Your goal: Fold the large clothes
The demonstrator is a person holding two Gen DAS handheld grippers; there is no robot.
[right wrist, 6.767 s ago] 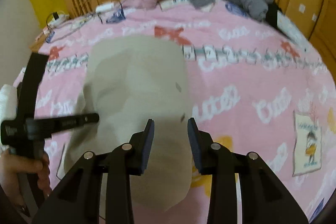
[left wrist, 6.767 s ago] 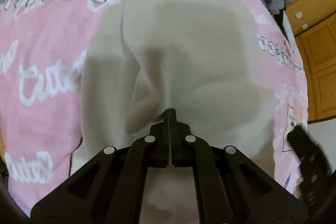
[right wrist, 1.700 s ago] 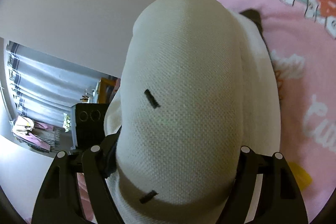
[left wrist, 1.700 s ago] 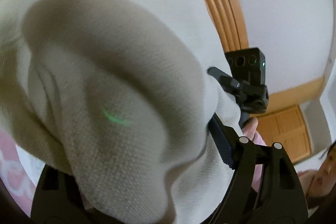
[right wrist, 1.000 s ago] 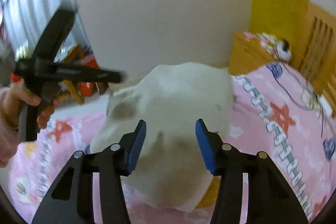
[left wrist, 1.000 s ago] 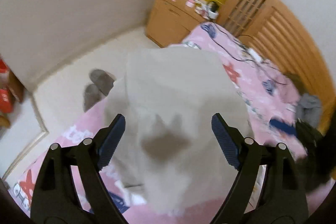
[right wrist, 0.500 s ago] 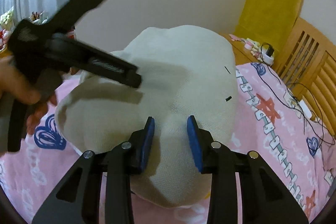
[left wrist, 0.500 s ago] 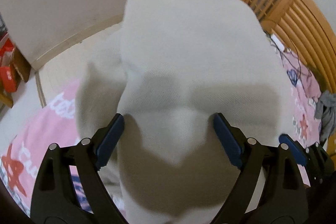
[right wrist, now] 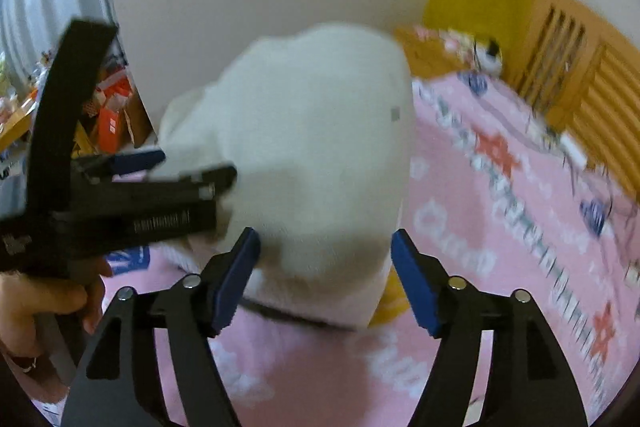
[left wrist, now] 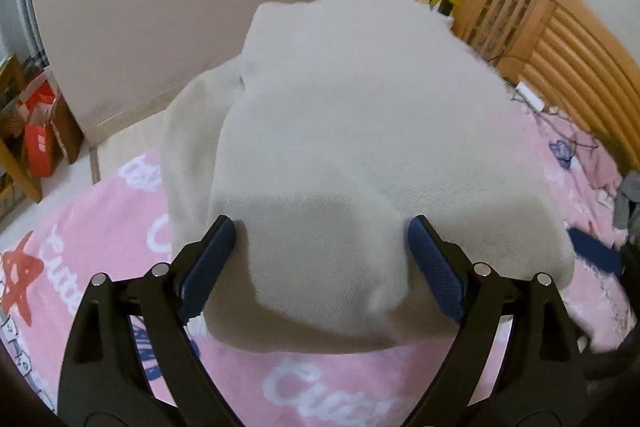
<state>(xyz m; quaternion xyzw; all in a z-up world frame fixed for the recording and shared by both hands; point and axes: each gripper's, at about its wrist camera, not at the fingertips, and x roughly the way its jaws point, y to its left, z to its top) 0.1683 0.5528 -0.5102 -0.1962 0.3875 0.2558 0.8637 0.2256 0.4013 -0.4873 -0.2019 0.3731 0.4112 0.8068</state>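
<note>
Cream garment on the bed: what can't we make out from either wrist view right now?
- Type of cream garment: collar, sleeves and hem tucked under its own folds in both views.
- Far edge: left wrist view, hidden behind its own bulk.
- Small dark mark on it: right wrist view, blurred.
- Contact with the left hand-held gripper: right wrist view, motion blur.
- Pink bedspread under the garment: covered.

Cream knit garment (left wrist: pixel 360 147), bulky, folded into a thick rounded bundle, lies on pink printed bedspread (left wrist: pixel 120 227). One looser layer sticks out along its left side. Near edge folded under.
</note>
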